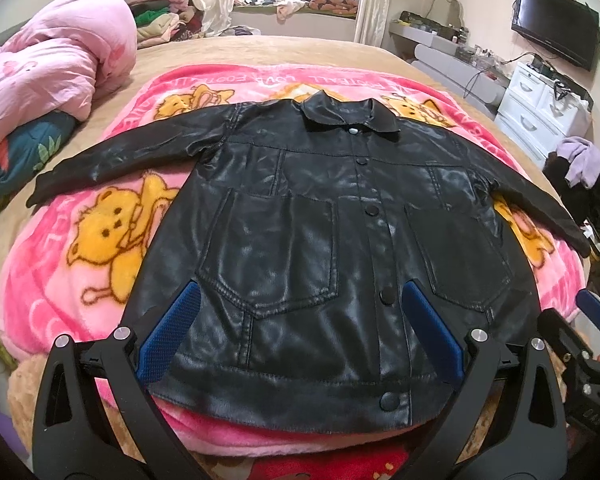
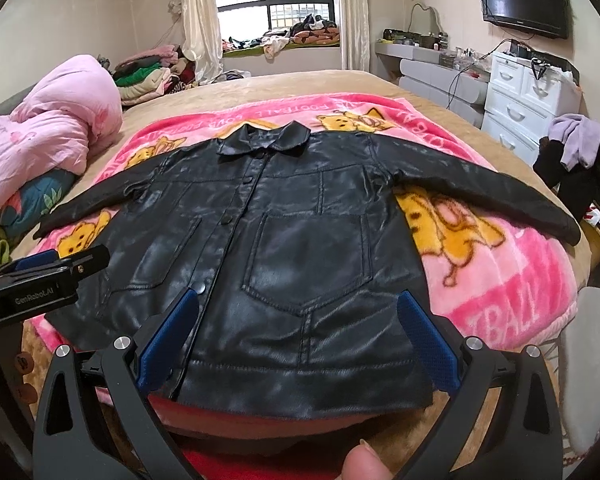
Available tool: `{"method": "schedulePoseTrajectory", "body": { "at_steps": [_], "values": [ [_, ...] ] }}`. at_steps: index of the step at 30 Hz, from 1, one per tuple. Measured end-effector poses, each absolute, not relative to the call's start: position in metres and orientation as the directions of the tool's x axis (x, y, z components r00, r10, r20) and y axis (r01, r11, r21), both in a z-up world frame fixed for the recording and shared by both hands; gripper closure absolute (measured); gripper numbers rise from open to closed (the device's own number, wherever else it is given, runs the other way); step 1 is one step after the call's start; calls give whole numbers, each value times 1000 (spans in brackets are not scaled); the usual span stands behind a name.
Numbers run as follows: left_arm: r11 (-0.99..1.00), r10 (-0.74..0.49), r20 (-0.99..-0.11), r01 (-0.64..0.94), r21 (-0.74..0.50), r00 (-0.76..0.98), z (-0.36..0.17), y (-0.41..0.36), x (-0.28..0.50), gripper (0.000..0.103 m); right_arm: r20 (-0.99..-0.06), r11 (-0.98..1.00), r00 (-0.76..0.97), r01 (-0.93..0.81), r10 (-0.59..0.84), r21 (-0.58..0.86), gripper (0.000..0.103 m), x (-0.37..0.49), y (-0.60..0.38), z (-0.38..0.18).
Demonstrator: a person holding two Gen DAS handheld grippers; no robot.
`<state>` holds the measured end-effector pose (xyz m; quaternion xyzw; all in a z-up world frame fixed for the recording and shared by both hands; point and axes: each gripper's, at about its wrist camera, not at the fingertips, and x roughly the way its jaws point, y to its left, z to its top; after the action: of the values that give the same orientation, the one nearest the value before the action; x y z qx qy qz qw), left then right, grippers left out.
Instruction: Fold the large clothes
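Jacket (image 1: 300,220), one, two sleeves spread flat on one blanket (image 1: 60,280); left claw (image 1: 300,320) and right claw (image 2: 296,324) spread.

Open blanket (image 1: 100,280) beside jacket (image 1: 300,220) sleeves

One black jacket (image 1: 312,232), one pink cartoon blanket (image 1: 80,248), one television (image 1: 556,28), and two grippers: left (image 1: 300,332), right (image 2: 296,336).

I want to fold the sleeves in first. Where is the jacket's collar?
In the left wrist view the collar lies at the far end of the black jacket, top centre, on the pink bear blanket.
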<state>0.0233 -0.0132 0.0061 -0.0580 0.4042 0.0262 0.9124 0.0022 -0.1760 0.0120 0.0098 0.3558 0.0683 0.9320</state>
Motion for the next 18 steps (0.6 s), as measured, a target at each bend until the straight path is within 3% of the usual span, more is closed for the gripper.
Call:
{"method": "schedulePoseTrajectory", "body": {
  "at_steps": [18],
  "values": [
    [997,18,-738,-68,-38,675,24,-27,92,9,-650,996,754,-78,91,48,4,80,-192,37]
  ]
}}
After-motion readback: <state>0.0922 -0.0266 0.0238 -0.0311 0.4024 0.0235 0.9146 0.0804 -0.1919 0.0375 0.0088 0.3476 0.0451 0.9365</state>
